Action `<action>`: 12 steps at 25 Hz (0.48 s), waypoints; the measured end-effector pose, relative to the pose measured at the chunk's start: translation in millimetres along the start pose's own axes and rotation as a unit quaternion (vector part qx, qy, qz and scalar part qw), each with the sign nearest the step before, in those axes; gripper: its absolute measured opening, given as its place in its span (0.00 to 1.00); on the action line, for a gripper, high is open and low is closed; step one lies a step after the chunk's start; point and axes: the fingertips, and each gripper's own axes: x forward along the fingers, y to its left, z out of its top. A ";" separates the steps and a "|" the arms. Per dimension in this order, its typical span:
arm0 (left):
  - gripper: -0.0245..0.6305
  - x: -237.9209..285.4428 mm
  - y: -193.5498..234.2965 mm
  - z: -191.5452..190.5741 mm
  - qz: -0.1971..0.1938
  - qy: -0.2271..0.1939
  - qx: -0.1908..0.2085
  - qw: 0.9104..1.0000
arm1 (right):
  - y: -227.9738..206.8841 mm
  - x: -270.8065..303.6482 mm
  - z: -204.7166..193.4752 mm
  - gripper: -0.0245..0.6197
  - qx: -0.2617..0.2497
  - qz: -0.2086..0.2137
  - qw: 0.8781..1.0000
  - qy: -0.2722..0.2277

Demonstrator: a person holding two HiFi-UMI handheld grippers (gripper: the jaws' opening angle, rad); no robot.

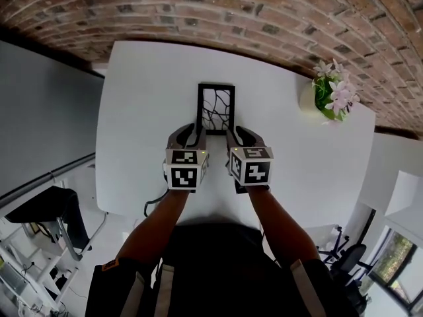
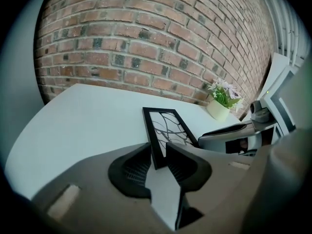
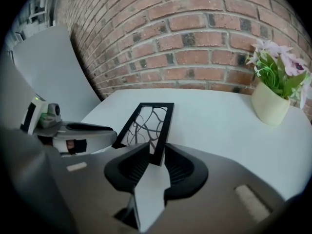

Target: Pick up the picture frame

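The fingers (image 2: 130, 172) of my left gripper (image 2: 157, 149) stand apart around the near left corner of the picture frame (image 1: 215, 109). The fingers (image 3: 186, 172) of my right gripper (image 3: 156, 150) stand apart around its near right corner, and neither pair seems to be pressing on it. The frame lies flat on the white bench (image 1: 139, 98), well apart from the potted flowers (image 1: 332, 96), so I judge the approach done, with closing both pairs and lifting still left.
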 end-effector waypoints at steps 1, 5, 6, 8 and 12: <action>0.19 2.5 0.3 -0.7 0.000 0.002 -0.002 1.000 | -1.3 2.3 -0.4 0.19 0.002 0.000 1.000 0.002; 0.20 10.9 1.5 -3.4 -0.001 0.012 -0.008 1.000 | -2.8 9.9 -0.8 0.20 0.009 0.005 1.000 0.010; 0.20 12.4 1.6 -3.7 -0.001 0.013 -0.009 1.000 | -3.0 11.2 -0.8 0.20 0.010 0.006 1.000 0.011; 0.21 14.8 1.8 -4.7 -0.002 0.016 -0.011 1.000 | -3.6 13.4 -1.3 0.20 0.015 0.007 1.000 0.014; 0.21 17.7 1.5 -4.9 -0.005 0.015 -0.016 1.000 | -4.0 17.5 -2.0 0.20 0.023 0.015 1.000 0.014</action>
